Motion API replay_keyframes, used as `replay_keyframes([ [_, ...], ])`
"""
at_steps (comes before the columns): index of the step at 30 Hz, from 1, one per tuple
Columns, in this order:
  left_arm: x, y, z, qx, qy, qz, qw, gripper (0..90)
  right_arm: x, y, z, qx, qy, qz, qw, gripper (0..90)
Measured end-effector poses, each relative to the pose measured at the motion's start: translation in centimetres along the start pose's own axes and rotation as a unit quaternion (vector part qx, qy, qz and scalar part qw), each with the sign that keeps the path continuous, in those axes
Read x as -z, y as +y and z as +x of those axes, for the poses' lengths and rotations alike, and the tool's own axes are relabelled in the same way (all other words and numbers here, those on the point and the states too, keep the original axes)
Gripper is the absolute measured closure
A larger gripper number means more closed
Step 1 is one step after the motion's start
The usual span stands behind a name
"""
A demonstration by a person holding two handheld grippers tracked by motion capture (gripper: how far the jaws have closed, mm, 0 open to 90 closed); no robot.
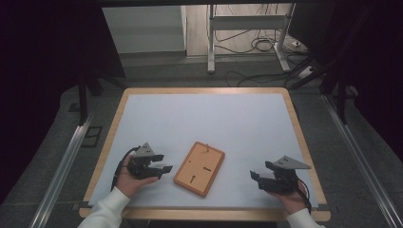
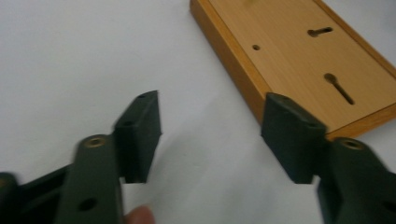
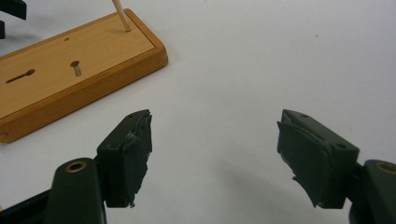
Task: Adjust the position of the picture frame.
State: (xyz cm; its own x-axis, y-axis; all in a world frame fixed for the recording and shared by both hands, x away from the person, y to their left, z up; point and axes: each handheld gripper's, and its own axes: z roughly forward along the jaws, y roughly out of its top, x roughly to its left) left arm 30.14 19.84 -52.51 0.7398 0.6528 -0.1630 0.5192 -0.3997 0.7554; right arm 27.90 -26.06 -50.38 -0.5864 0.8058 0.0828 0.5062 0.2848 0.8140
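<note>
A flat wooden board (image 1: pixel 199 168) lies on the white table surface near the front, turned at an angle. It has keyhole slots and a thin wooden peg (image 3: pixel 120 14) standing near one end. My left gripper (image 1: pixel 164 169) rests just left of the board, open, with nothing between its jaws. In the left gripper view the gripper (image 2: pixel 215 135) points at the board's near corner (image 2: pixel 299 51). My right gripper (image 1: pixel 254 176) is open over bare table, off to the right of the board. In the right gripper view this gripper (image 3: pixel 215 149) has the board (image 3: pixel 70 65) ahead on the left.
The table has a wooden rim (image 1: pixel 109 142) around a white mat. Metal rails (image 1: pixel 62 166) run along both sides. Beyond the far edge are a metal stand (image 1: pixel 211 42) and cables (image 1: pixel 256 45) on the floor.
</note>
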Motion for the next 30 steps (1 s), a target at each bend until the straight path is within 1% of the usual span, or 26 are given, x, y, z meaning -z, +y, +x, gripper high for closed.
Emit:
replay_keyframes([
  [1, 0.1, 0.0, -0.1, -0.002, -0.007, -0.001, 1.0000, 65.9, -0.1, 0.0, 0.1, 0.006, 0.001, 0.002, 1.0000, 26.0],
  [2, 0.1, 0.0, -0.1, -0.005, -0.012, 0.000, 0.9999, 65.9, -0.1, 0.0, 0.1, 0.006, 0.001, 0.002, 1.0000, 26.0],
  [3, 0.1, 0.1, -0.1, -0.005, -0.015, 0.004, 0.9999, 76.5, -0.2, -0.1, 0.1, 0.009, 0.000, 0.004, 1.0000, 25.8],
  [4, 0.1, 0.1, -0.2, -0.007, -0.018, 0.006, 0.9998, 76.5, -0.3, -0.1, 0.1, 0.011, -0.001, 0.007, 0.9999, 25.6],
  [5, 0.2, 0.1, -0.2, -0.012, -0.022, 0.009, 0.9997, 85.1, -0.3, -0.1, 0.2, 0.010, -0.002, 0.008, 0.9999, 25.4],
  [7, 0.2, 0.1, -0.3, -0.011, -0.024, 0.011, 0.9996, 86.6, -0.3, -0.1, 0.2, 0.010, -0.002, 0.008, 0.9999, 25.4],
  [8, 0.2, 0.0, -0.3, -0.012, -0.027, 0.013, 0.9995, 89.7, -0.2, 0.0, 0.3, 0.010, -0.003, 0.005, 0.9999, 25.4],
  [11, 0.2, 0.0, -0.5, -0.015, -0.037, 0.024, 0.9989, 90.0, -0.3, 0.0, 0.4, 0.013, -0.003, 0.006, 0.9999, 25.4],
  [13, -0.1, 0.0, -0.7, -0.023, -0.041, 0.036, 0.9983, 90.0, -0.3, 0.0, 0.5, 0.016, -0.004, 0.009, 0.9998, 25.4],
  [15, -0.8, -0.1, -1.3, -0.033, -0.048, 0.051, 0.9970, 90.0, -0.5, -0.1, 0.5, 0.015, -0.004, 0.015, 0.9998, 25.4],
  [16, -0.8, -0.1, -1.3, -0.033, -0.048, 0.051, 0.9970, 90.0, -0.5, -0.1, 0.5, 0.016, -0.005, 0.016, 0.9997, 25.4],
  [18, -1.2, -0.1, -1.6, -0.036, -0.051, 0.062, 0.9961, 90.0, -0.5, -0.1, 0.5, 0.016, -0.004, 0.016, 0.9997, 25.4],
  [20, -1.3, -0.1, -1.9, -0.043, -0.052, 0.071, 0.9952, 90.0, -0.5, -0.1, 0.6, 0.015, -0.004, 0.016, 0.9997, 25.4],
  [21, -1.3, -0.1, -2.0, -0.051, -0.049, 0.076, 0.9946, 90.0, -0.5, -0.1, 0.6, 0.015, -0.004, 0.016, 0.9997, 25.4],
  [22, -1.4, -0.1, -2.1, -0.048, -0.047, 0.075, 0.9949, 90.0, -0.5, 0.0, 0.7, 0.016, -0.003, 0.016, 0.9998, 25.4],
  [24, -1.3, -0.1, -2.0, -0.049, -0.050, 0.077, 0.9946, 90.0, -0.5, 0.0, 0.7, 0.018, -0.002, 0.016, 0.9997, 25.4],
  [25, -1.4, -0.1, -2.1, -0.045, -0.050, 0.074, 0.9950, 90.0, -0.5, -0.1, 0.8, 0.019, -0.002, 0.017, 0.9997, 25.4],
  [30, -1.4, -0.1, -2.1, -0.040, -0.049, 0.076, 0.9951, 90.0, -0.6, -0.1, 0.7, 0.017, -0.003, 0.019, 0.9997, 25.4],
])
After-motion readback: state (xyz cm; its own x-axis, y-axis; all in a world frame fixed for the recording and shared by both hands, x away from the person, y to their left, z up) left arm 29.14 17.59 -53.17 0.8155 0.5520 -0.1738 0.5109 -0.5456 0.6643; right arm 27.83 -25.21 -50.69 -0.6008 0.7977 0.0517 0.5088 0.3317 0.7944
